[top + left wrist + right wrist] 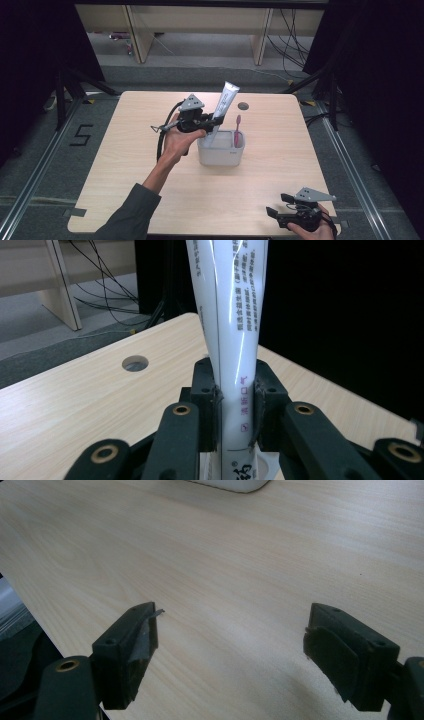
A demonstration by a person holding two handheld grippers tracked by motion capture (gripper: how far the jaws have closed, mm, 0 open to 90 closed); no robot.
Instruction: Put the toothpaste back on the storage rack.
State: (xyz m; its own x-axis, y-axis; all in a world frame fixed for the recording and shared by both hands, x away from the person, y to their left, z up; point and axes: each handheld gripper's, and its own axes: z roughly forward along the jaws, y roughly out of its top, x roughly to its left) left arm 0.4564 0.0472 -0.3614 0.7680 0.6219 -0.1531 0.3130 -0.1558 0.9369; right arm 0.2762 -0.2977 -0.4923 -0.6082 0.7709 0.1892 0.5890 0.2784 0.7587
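Right gripper was parked wide open at the table's near edge. Toothpaste tube was clamped upright by left gripper over the white holder; tip-over risked if released leaning.

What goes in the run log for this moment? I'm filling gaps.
left gripper: shut on toothpaste tube | over holder | right gripper: open, idle

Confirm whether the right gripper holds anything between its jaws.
No. The right gripper has its jaws wide apart over the bare wooden table, with nothing between them.
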